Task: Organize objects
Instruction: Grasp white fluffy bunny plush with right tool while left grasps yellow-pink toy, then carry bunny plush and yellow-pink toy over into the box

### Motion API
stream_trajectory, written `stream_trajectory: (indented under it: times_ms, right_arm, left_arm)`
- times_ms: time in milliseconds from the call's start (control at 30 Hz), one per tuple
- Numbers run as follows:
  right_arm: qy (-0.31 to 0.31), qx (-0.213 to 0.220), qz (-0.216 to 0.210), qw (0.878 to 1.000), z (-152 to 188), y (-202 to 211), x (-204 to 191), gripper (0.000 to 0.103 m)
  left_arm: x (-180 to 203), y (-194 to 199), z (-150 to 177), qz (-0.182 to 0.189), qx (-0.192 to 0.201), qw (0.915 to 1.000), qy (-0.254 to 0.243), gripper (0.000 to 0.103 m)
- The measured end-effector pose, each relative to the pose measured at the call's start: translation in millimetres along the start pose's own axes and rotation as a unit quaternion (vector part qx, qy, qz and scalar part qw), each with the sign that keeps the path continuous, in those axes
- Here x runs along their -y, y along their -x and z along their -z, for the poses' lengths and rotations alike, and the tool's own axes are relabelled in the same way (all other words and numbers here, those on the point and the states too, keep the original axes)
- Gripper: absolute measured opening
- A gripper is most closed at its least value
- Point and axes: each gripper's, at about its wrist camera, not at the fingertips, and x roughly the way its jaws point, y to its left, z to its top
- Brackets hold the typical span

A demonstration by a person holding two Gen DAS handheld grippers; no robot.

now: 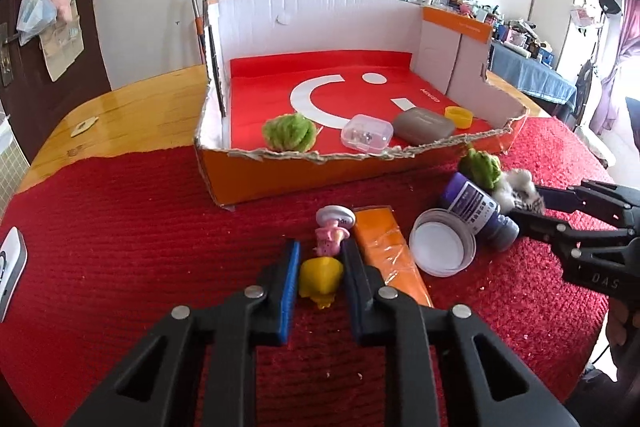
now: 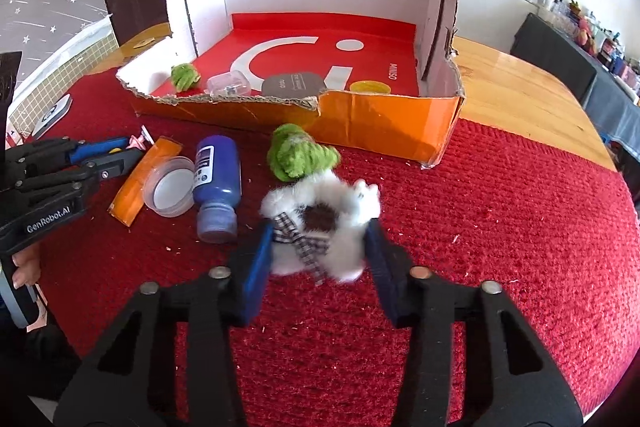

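My left gripper (image 1: 322, 261) is shut on a small toy figure (image 1: 322, 275) with a yellow base, a pink body and a white cap; it rests on the red cloth (image 1: 120, 227). A white fluffy toy (image 2: 320, 223) with a checked bow sits between the blue pads of my right gripper (image 2: 320, 251), which is shut on it. That same fluffy toy (image 1: 516, 187) and right gripper (image 1: 528, 205) show at the right of the left wrist view. The left gripper (image 2: 116, 151) appears at the left of the right wrist view. Behind both stands the orange cardboard box (image 1: 280, 175).
The box holds a green fluffy ball (image 1: 289, 133), a clear case (image 1: 366, 137), a brown case (image 1: 424, 125) and a yellow cap (image 1: 458, 117). On the cloth lie a purple bottle (image 2: 216, 179), a white lid (image 2: 170, 191), an orange packet (image 2: 140, 179) and another green fluffy ball (image 2: 298, 155).
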Motion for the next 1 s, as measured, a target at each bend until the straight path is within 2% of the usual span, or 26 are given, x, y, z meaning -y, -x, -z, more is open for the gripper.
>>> stream_trajectory:
  times_ms: [200,467,1000]
  right_arm:
    - [-0.008,0.008,-0.007,1.000,-1.2,5.5,2.7,0.039]
    - [-0.007,0.029,-0.006,1.000,-7.9,16.1,2.8,0.039]
    - [-0.009,0.033,-0.009,0.999,-8.1,20.4,2.7,0.039]
  left_arm:
    - [-0.6,8.2,-0.9,0.009,0.007,0.9999,0.013,0.022]
    - [4.3,23.2,-5.7,0.012,0.028,0.9995,0.006,0.022]
    - [4.6,29.9,-7.0,0.016,0.032,0.9993,0.009,0.022]
